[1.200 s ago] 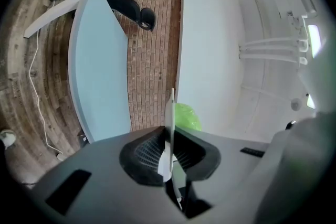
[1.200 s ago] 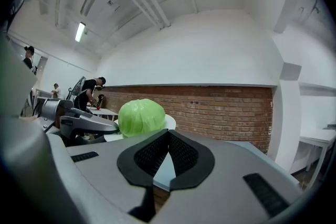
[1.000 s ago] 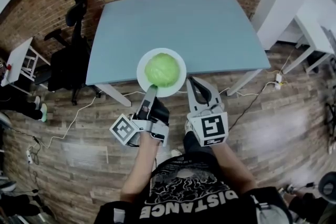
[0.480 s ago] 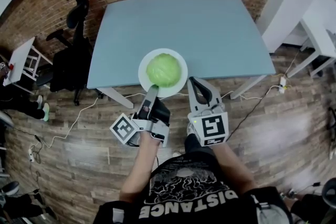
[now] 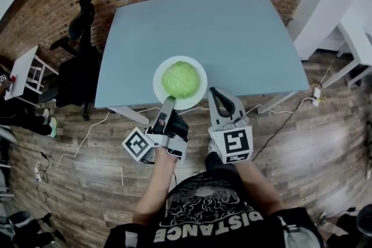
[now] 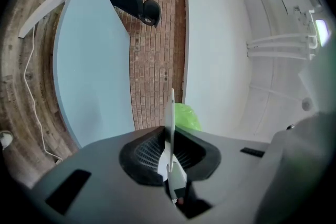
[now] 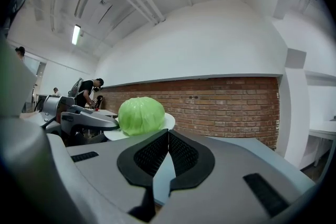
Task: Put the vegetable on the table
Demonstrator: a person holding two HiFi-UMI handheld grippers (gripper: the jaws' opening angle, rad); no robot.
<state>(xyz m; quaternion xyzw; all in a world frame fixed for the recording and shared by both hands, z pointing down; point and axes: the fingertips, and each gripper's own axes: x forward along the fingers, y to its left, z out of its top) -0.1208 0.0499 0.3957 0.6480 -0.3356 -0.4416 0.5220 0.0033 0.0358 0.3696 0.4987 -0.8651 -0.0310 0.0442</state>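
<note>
The left gripper (image 5: 168, 101) pinches the near rim of a white plate (image 5: 158, 79); in the left gripper view the plate stands edge-on between its 2 jaws. 1 green cabbage (image 5: 182, 79) sits on the plate. The plate lies over the near edge of the blue table (image 5: 197, 26), partly jutting past it; whether it rests there I cannot tell. The right gripper (image 5: 214, 92) is just right of the plate, apart from it, jaws pressed together on nothing.
</note>
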